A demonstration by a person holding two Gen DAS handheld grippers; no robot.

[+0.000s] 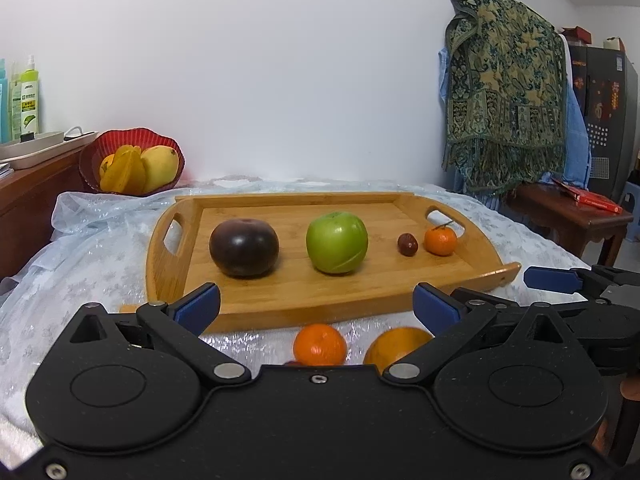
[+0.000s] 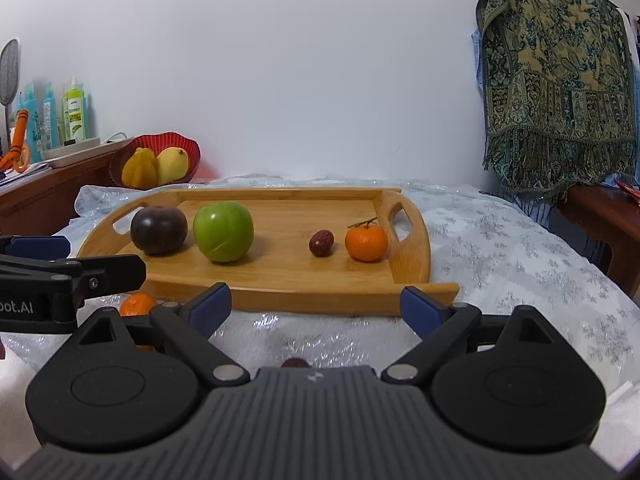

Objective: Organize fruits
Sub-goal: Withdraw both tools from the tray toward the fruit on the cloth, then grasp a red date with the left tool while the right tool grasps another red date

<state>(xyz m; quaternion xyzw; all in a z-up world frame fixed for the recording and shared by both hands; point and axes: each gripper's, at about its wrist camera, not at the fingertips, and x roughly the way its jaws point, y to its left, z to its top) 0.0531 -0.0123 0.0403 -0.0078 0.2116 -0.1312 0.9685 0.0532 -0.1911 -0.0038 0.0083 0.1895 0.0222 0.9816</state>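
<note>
On the wooden tray [image 1: 320, 292], which lies on a counter draped in a pale, glittery cloth [image 1: 100, 248], four fruits sit in a loose row, well apart from each other: a dark purple fruit [image 1: 244, 247] towards the tray's left handle, a green apple [image 1: 337, 242] near the middle, then a small red date [image 1: 407, 244] just beside a small mandarin [image 1: 440, 241] by the right handle. That spacing reads as sorting, with the big fruits to one side and the small ones to the other.

Off the tray, in front of its near rim, three more fruits lie on the cloth: a mandarin [image 1: 320, 345], a larger orange fruit [image 1: 394, 346] just beside it, and another dark red date [image 2: 295, 362] peeking over the right gripper's body. Judging by the task, these are still to be moved onto the tray.

Both grippers hover short of the tray's near edge, pointing slightly down towards it. The left gripper [image 1: 316, 306] has its blue pads spread wide with nothing between them, and the two orange fruits lie just below it, so it looks ready for one of them. The right gripper [image 2: 316, 304] is likewise spread and empty, with the date nearest it.

Beyond the tray's far left corner, a red basket [image 1: 132, 160] holds a mango and a starfruit.
</note>
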